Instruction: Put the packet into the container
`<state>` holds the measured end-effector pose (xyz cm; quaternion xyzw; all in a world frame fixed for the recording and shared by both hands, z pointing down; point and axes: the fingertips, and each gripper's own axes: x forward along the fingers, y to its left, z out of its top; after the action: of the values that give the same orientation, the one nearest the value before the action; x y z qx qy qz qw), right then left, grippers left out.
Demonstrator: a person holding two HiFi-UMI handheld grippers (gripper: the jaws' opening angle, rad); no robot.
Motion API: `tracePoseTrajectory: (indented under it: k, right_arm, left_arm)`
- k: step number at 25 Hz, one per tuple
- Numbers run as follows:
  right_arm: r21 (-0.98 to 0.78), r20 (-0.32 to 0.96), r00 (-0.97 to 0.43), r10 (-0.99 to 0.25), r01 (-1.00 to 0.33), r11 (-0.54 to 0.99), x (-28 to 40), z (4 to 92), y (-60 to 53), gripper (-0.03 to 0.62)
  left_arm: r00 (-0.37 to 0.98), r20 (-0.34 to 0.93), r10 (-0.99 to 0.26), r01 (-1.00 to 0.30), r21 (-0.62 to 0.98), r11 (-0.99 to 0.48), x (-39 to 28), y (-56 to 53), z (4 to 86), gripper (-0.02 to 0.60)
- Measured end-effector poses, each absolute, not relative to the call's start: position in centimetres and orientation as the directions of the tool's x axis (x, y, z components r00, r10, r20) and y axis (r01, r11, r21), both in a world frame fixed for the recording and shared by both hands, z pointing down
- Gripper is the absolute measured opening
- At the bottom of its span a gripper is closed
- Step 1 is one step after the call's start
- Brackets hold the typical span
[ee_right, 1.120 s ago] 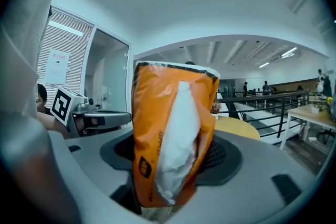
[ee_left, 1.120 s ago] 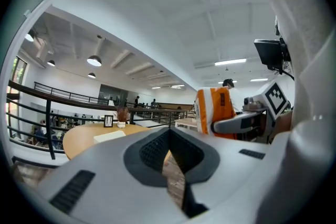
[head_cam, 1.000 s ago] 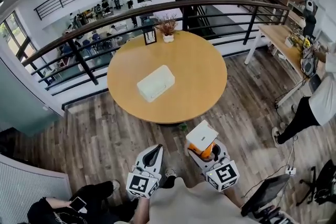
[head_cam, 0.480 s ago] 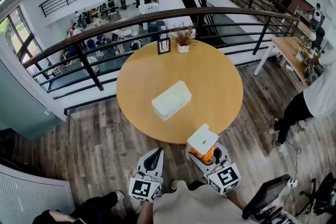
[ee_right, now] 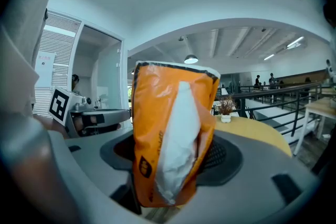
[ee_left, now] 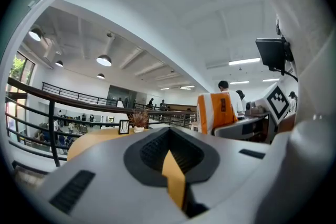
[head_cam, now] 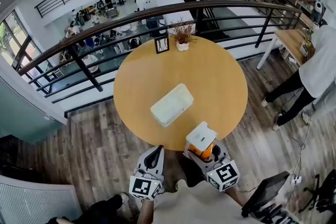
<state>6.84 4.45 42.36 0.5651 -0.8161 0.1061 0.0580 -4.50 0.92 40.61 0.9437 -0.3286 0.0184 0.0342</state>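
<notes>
1. My left gripper (head_cam: 156, 151) hangs low at the near left, off the bench (head_cam: 220, 68). Its fingers are pressed together with nothing between them. I judge it has no part in this step, so I'd hold it clear of the carry path.
2. The container (head_cam: 171, 105) lies open near the middle of the bench, ahead and a little left of my load. Its long side runs on a slant, from near-left to far-right.
3. The packet (head_cam: 201, 135) is in the air at the bench's near edge, well short of the container. The fingers of my right gripper (head_cam: 203, 148) clamp its lower end and stand wide around its bulk.
4. The packet's long axis runs along the fingers. Its crimped, sealed end points away from the gripper, up and toward the bench, and its other end is buried in the grip. From the right gripper view, an orange side with a white panel faces the camera.
5. To do the step well, I'd carry the packet forward and slightly left until it is over the container's middle, not its rim. I'd turn the wrist so the packet's long axis matches the container's slant, then tip the free end down inside. I'd let go only once it is low, since a soft packet could catch the wall or flop out.
</notes>
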Motion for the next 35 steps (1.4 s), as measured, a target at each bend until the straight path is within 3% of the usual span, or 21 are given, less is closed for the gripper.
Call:
tracePoseTrajectory:
  k: [17, 35]
  right_arm:
    - [-0.153, 0.195, -0.448, -0.873, -0.893, 0.424, 11.7, 40.3, -9.8, 0.299]
    - [-0.16, 0.23, -0.515, -0.826, -0.857, 0.49, 9.8, 40.2, -15.6, 0.299]
  left_arm:
    - [0.701, 0.093, -0.707, -0.71, 0.0, -0.705, -0.4, -13.4, 37.9, 0.005]
    - [0.597, 0.108, -0.795, -0.801, 0.01, -0.599, -4.7, -18.6, 38.1, 0.005]
